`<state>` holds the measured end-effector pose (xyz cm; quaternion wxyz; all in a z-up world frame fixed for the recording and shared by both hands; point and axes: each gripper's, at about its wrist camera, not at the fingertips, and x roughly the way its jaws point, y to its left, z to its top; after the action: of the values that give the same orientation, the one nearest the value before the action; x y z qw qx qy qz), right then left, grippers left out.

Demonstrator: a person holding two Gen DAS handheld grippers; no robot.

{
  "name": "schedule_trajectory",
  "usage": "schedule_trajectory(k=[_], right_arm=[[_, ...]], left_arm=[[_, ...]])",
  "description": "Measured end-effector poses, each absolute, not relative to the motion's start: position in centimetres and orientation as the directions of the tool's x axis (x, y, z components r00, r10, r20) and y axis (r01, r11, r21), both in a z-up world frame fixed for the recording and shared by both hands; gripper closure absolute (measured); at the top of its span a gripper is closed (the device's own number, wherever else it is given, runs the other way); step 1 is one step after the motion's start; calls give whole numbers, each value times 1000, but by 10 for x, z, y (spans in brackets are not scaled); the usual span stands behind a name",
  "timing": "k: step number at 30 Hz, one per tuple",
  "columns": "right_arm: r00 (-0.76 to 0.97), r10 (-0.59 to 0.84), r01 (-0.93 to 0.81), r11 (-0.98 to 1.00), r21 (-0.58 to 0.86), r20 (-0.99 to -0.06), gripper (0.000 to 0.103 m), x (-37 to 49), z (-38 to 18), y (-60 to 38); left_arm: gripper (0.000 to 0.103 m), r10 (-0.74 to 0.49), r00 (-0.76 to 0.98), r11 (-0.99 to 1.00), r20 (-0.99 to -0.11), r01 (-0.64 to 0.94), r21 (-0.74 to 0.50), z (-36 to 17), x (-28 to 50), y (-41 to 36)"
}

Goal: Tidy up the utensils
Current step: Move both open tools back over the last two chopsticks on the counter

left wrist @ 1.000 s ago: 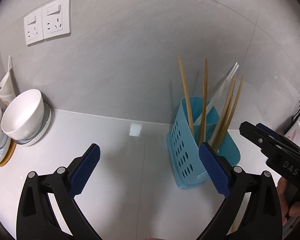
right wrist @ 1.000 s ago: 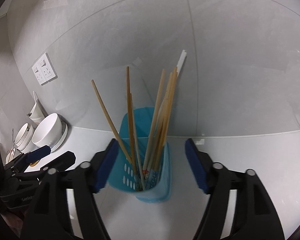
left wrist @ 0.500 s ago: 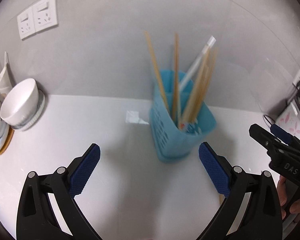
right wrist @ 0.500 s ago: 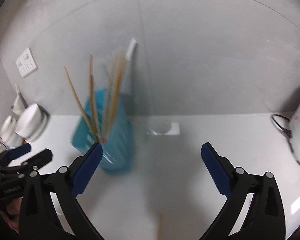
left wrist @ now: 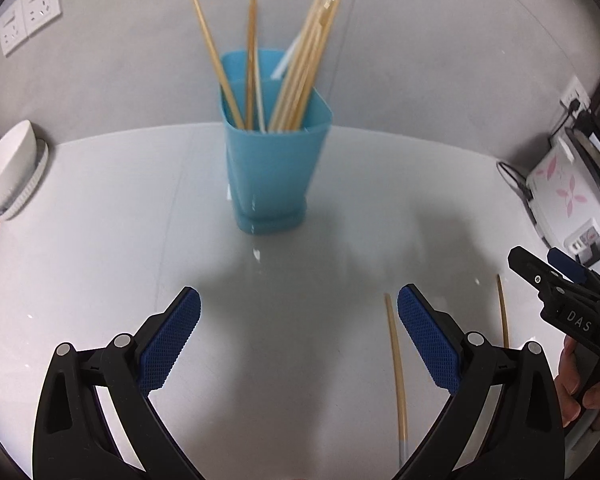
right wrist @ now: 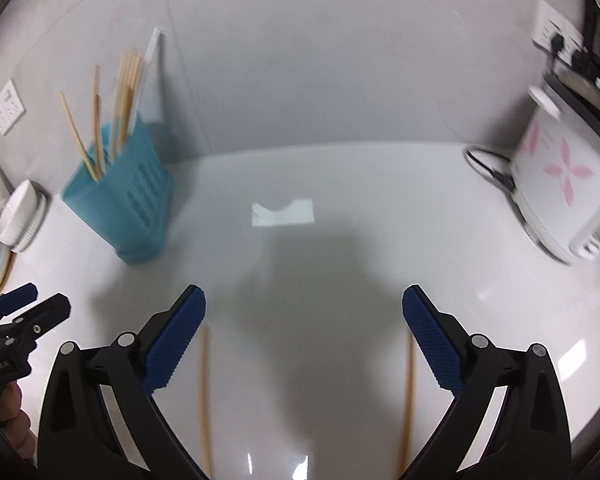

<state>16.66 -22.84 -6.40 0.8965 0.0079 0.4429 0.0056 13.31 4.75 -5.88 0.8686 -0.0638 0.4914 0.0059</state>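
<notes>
Left wrist view has the left tongs (left wrist: 299,334) spread wide over the white tabletop (left wrist: 100,208) with nothing between the blue pads. One loose chopstick (left wrist: 396,364) lies flat just beside the inner edge of the right-hand pad, and a second loose chopstick (left wrist: 502,312) lies further right, between that pad and the right tongs (left wrist: 540,268) seen at the picture's edge in a person's hand (left wrist: 584,384). A blue holder (left wrist: 274,168) stands upright well beyond the pads, near the wall, with a bundle of chopsticks (left wrist: 300,68) leaning in it, roughly seven wooden ones plus one white-tipped stick.

From the right wrist view, the right tongs (right wrist: 304,334) also gape wide, having just been opening, and grip nothing. Both loose chopsticks run lengthwise between the pads: one (right wrist: 205,392) just inside the left pad, the other (right wrist: 409,396) just inside the right pad, well apart from each other. The holder (right wrist: 124,208) sits far off to the upper left here, showing a perforated side that the left view does not.

Only the right view shows a pale reflection patch (right wrist: 283,212) on the tabletop. Both views catch a white bowl (left wrist: 8,168) at the left and a flower-printed cooker (right wrist: 556,184) at the right. Two loose chopsticks, one holder.
</notes>
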Motion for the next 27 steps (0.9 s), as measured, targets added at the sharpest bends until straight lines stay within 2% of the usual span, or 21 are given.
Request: schedule_trajectory(k=[14, 19, 27], right_arm=[[460, -35, 91, 996, 7, -887, 8, 119, -114, -291], [415, -52, 115, 993, -4, -908, 8, 109, -126, -304], [333, -53, 107, 994, -18, -941, 23, 98, -144, -307]], left_arm=[[6, -118, 352, 989, -928, -41, -141, -115, 106, -5], [6, -97, 307, 993, -947, -33, -112, -130, 99, -23], [6, -57, 249, 995, -967, -59, -74, -151, 93, -38]])
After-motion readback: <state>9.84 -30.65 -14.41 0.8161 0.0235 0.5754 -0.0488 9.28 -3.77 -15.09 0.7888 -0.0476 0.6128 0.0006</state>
